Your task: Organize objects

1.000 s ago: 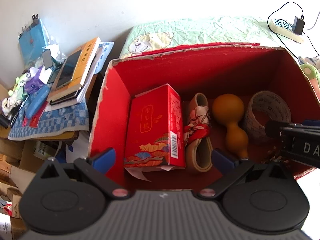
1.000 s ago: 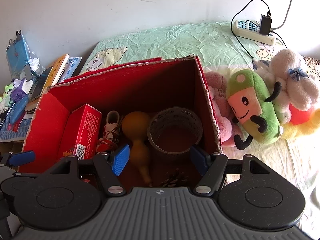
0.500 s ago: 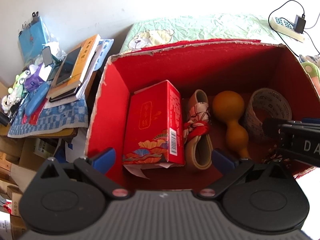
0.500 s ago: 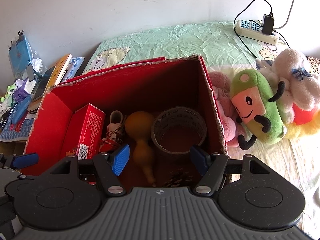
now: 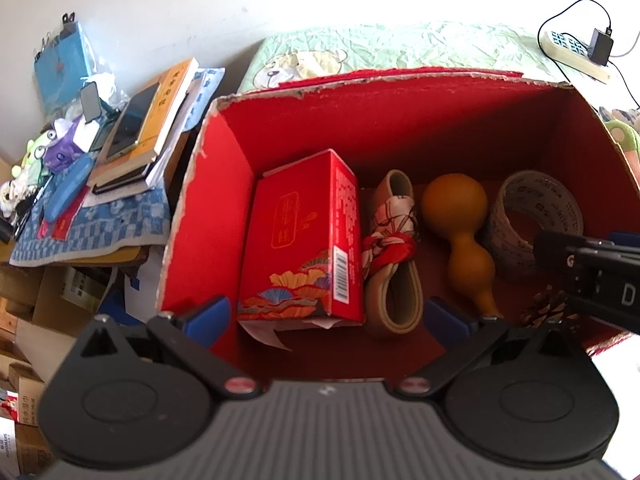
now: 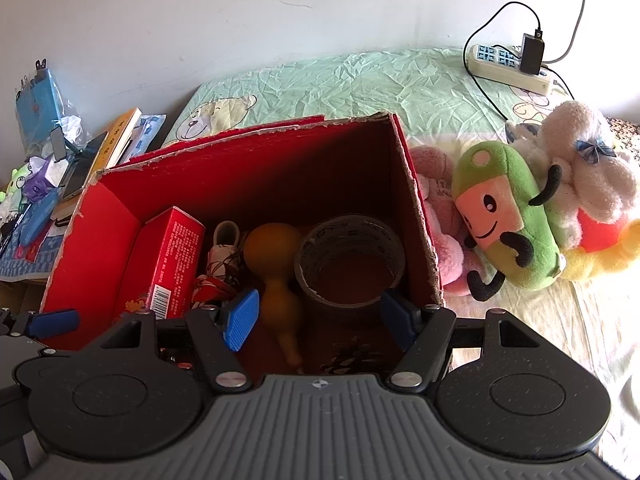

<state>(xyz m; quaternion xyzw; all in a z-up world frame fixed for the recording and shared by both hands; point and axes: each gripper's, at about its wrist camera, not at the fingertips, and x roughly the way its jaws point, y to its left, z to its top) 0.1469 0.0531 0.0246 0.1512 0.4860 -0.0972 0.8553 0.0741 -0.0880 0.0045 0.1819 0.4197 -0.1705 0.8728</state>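
Observation:
An open red cardboard box (image 5: pixel 208 216) (image 6: pixel 100 216) stands on the bed. Inside lie a red carton (image 5: pixel 296 240) (image 6: pixel 168 256), a beige band tied with patterned red cloth (image 5: pixel 394 248) (image 6: pixel 222 256), an orange gourd (image 5: pixel 460 224) (image 6: pixel 272 264), a tape roll (image 5: pixel 532 216) (image 6: pixel 352 256) and a pine cone (image 5: pixel 548 312) (image 6: pixel 352 354). My left gripper (image 5: pixel 328 316) hovers open above the carton and band, holding nothing. My right gripper (image 6: pixel 320 318) hangs open over the gourd and tape roll, also holding nothing; its body shows in the left wrist view at the right edge.
Plush toys (image 6: pixel 504 216) lie on the green sheet right of the box. A power strip (image 6: pixel 508 64) with a cable sits at the back right. Left of the box, a low table holds books with a phone (image 5: pixel 136 124) and small clutter; cartons stand below.
Both grippers have drifted slightly, so the box sits a little lower and nearer in the views. Both stay open, and the box contents have not moved.

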